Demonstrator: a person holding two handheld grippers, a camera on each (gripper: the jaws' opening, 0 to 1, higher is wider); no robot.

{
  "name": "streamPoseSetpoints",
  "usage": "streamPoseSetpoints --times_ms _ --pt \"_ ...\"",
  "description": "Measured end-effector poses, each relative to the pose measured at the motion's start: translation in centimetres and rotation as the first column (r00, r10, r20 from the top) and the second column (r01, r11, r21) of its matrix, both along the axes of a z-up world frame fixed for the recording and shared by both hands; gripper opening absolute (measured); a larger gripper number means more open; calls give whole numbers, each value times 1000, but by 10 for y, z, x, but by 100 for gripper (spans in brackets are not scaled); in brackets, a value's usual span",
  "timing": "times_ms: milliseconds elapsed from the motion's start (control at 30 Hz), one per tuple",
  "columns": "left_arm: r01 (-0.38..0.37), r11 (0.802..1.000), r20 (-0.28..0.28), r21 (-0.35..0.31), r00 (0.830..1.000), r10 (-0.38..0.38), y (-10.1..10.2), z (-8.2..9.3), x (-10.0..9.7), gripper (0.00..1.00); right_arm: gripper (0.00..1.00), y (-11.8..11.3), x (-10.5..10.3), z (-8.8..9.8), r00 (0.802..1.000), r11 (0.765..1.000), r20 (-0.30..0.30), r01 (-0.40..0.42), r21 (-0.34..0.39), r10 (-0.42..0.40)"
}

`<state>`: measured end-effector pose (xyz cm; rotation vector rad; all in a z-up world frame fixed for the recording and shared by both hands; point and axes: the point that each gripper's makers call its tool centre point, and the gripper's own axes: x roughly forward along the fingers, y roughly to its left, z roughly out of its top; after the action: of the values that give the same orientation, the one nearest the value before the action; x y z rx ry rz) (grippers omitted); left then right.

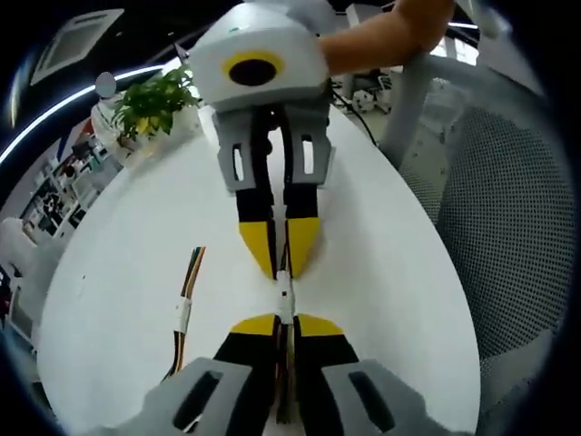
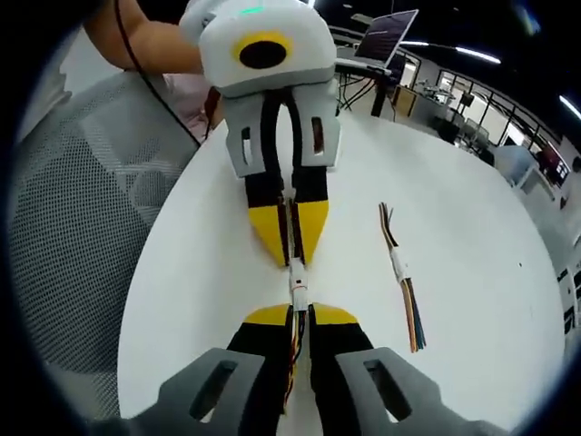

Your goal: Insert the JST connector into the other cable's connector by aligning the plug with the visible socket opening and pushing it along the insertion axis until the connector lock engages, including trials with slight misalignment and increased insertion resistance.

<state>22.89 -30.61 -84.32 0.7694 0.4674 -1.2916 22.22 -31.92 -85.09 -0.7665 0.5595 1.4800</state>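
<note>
Over the white table (image 1: 109,263), my two grippers face each other tip to tip. In the left gripper view, my left gripper (image 1: 286,320) rises from the bottom, shut on a multi-wire cable. The right gripper (image 1: 280,263) comes down from the top, shut on the other cable. Small white JST connectors (image 1: 285,296) meet end to end in the gap between the tips; I cannot tell whether they are latched. The right gripper view mirrors this: the right gripper (image 2: 301,314) below, the left gripper (image 2: 292,256) above, and the connectors (image 2: 298,287) between.
A spare coloured-wire cable with a white connector (image 1: 184,313) (image 2: 402,272) lies flat on the table beside the grippers. A potted plant (image 1: 154,100) stands at the far edge. A grey mesh chair (image 1: 508,227) (image 2: 82,227) sits by the table, with a laptop (image 2: 386,36) behind it.
</note>
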Motion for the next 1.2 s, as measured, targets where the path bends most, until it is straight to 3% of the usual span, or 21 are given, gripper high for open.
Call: streamPoseSetpoints --times_ms 300,933,1100,1200 --pt "-10 1000 -18 3 1000 10 -1 -4 0 0 4 0 2 -4 1000 1000 0 4 -23 -4" --pt "-77 992 -90 -98 994 68 -6 -2 4 0 3 6 6 -4 998 999 -48 49 1 -49" --pt "-79 991 -95 -112 993 69 -6 -2 5 0 3 7 9 -4 992 995 -89 92 25 -89" --pt "-106 985 -120 -137 989 89 -5 -1 5 0 3 8 11 -3 981 988 -144 138 64 -128"
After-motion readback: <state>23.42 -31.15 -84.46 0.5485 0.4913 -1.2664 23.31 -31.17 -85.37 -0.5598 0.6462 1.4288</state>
